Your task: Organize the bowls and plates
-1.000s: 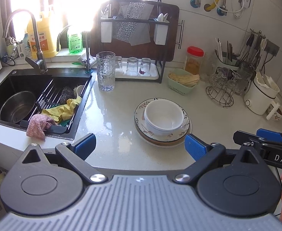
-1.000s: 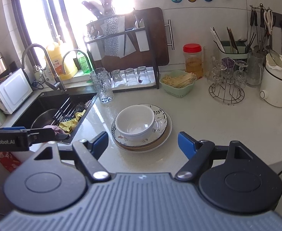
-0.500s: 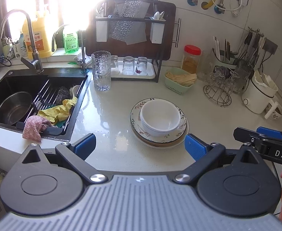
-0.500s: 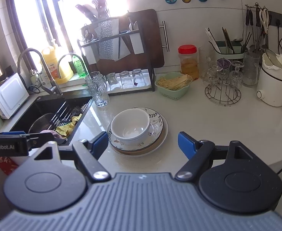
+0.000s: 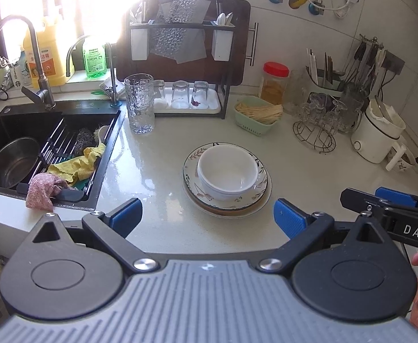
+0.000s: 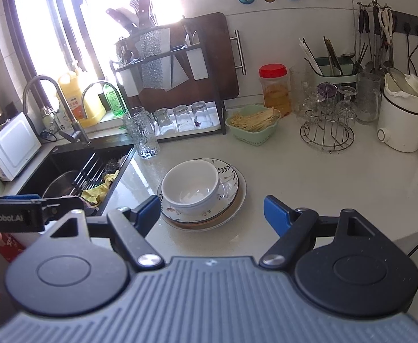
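A white bowl (image 5: 227, 171) (image 6: 192, 184) sits on a leaf-patterned plate (image 5: 259, 184) (image 6: 229, 175), which tops a small stack of plates on the pale counter. My left gripper (image 5: 207, 217) hangs open just in front of the stack, its blue pads wide apart with nothing between them. My right gripper (image 6: 211, 213) is open too, near the counter's front edge, short of the stack and holding nothing. Each gripper shows at the side of the other's view, with a hand on its handle.
A black sink (image 5: 12, 120) at the left holds a steel pot (image 5: 12, 163), a rack and cloths. A tall glass (image 5: 139, 104), a dish rack (image 5: 180, 57), a green basket (image 5: 257, 117), a wire glass stand (image 5: 316, 131) and a white kettle (image 5: 376, 137) line the back.
Both views have pulled back a little from the plate stack, which now sits slightly lower and left in the frames. Both grippers stay open.
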